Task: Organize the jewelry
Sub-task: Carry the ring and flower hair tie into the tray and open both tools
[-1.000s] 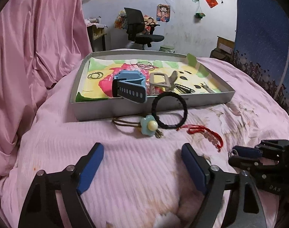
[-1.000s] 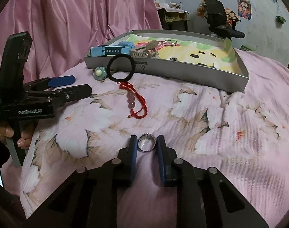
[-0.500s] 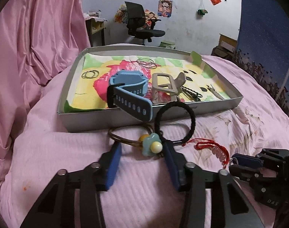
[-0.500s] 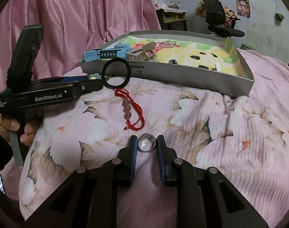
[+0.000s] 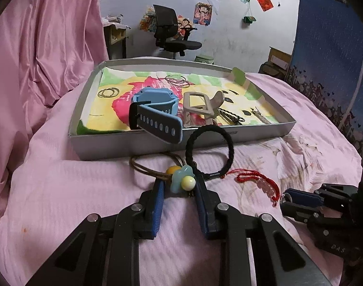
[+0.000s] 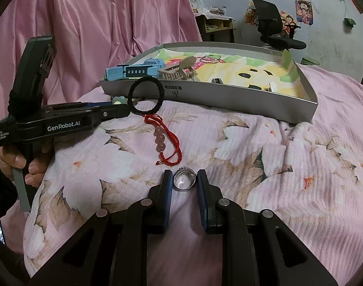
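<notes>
On a pink bedspread (image 5: 62, 190), the left gripper (image 5: 179, 186), jaws just closing, flanks a flower hair tie (image 5: 181, 182) whose loop runs left. The tray (image 5: 133, 143) behind holds watch (image 5: 157, 109), claw clip (image 5: 200, 104) and rings (image 5: 178, 81). The right gripper (image 6: 184, 181) pinches an upright ring (image 6: 184, 180).

pink floral bedspread (image 6: 265, 157) under everything; pink curtain (image 5: 43, 38) at left. farther back, black office chair (image 5: 172, 35), posters (image 5: 203, 13) on white wall, blue hanging (image 5: 329, 47) at right.
</notes>
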A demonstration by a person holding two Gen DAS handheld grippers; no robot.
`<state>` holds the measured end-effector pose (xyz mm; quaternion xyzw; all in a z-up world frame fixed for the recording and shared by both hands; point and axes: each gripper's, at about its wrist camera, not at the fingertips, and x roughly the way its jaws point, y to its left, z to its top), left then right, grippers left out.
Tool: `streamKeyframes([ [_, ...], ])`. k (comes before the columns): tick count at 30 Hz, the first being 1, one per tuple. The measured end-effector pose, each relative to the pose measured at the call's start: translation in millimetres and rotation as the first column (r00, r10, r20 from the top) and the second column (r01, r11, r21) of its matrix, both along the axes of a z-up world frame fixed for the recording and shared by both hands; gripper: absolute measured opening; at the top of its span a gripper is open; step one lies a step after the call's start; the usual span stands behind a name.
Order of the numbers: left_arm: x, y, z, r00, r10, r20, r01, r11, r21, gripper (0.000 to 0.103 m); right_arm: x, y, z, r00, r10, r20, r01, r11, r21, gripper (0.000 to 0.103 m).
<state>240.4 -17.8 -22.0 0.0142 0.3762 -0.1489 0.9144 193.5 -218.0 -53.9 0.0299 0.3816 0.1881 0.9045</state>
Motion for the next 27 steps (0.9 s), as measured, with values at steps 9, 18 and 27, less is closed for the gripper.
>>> streamKeyframes([
  [9,-29.6,-3.4,11.6,0.998,-0.011,0.055,0.012,1.000,-0.013,0.024,-9.8,-4.1,7.4,0.999,-0.004,0.050,0.003,1.000,0.018,0.018],
  [18,-46.1,-19.7,40.4,0.990,-0.035,0.134,0.040,0.999,-0.033,0.024,-17.4,-14.7,32.7,0.991,-0.023,0.133,0.015,0.998,0.059,0.018],
  [27,-8.6,-52.9,64.7,0.983,-0.064,0.171,0.070,0.997,-0.028,0.024,18.7,-38.0,67.4,0.970,-0.086,0.228,0.070,0.995,0.077,0.018],
])
